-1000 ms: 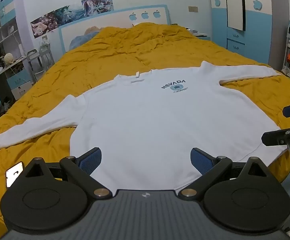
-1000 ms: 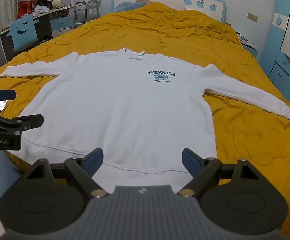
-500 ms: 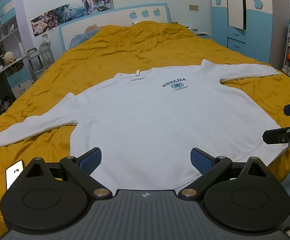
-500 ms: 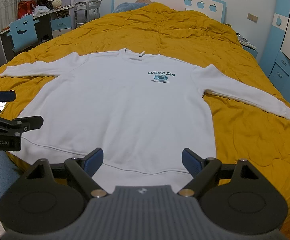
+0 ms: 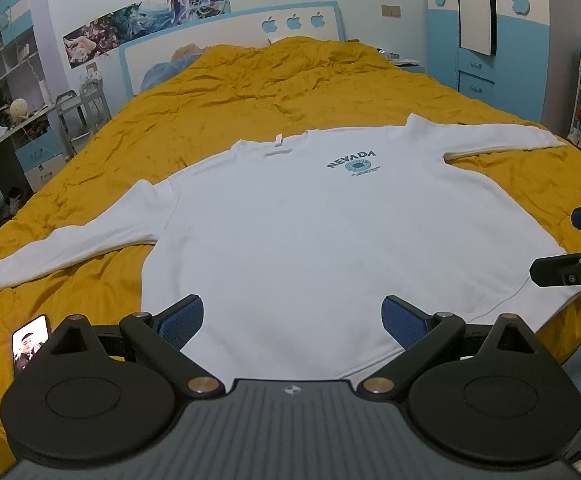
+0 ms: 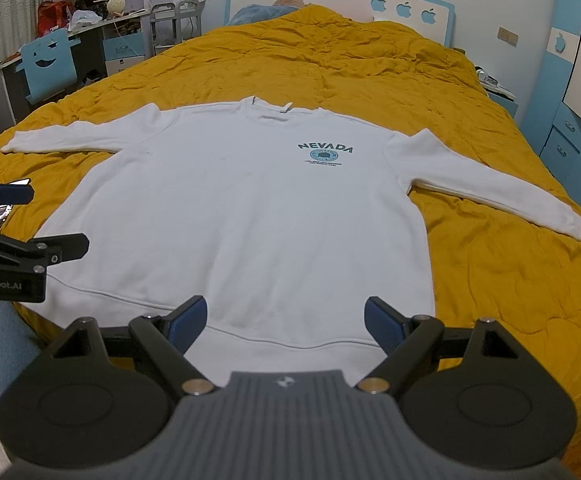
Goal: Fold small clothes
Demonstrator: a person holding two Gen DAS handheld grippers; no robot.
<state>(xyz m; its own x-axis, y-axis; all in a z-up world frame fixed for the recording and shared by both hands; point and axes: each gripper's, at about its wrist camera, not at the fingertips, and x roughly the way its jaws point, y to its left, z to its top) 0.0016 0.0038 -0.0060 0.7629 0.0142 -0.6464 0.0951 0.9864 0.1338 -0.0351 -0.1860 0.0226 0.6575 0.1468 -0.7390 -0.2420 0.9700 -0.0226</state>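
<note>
Both tongs are black, with blue ribbed pads (image 5: 182,316) and brass pivot screws (image 5: 201,385). The left tongs (image 6: 6,220) read "GenRobot.AI" in grey. A ribbed grey housing (image 6: 286,420) sits behind.

A bed (image 5: 290,80) covered by a mustard quilt (image 6: 490,280) is backed by a white-and-blue headboard (image 6: 330,0); a desk (image 6: 90,36) and wardrobe (image 5: 502,40) are seen alongside.

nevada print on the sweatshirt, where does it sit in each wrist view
Left wrist view: the NEVADA print sits right of centre, upper middle, on the white sweatshirt.
Right wrist view: the print sits just right of centre, upper part.
Shared landmark: the neck label at the collar, left of the print.
</note>
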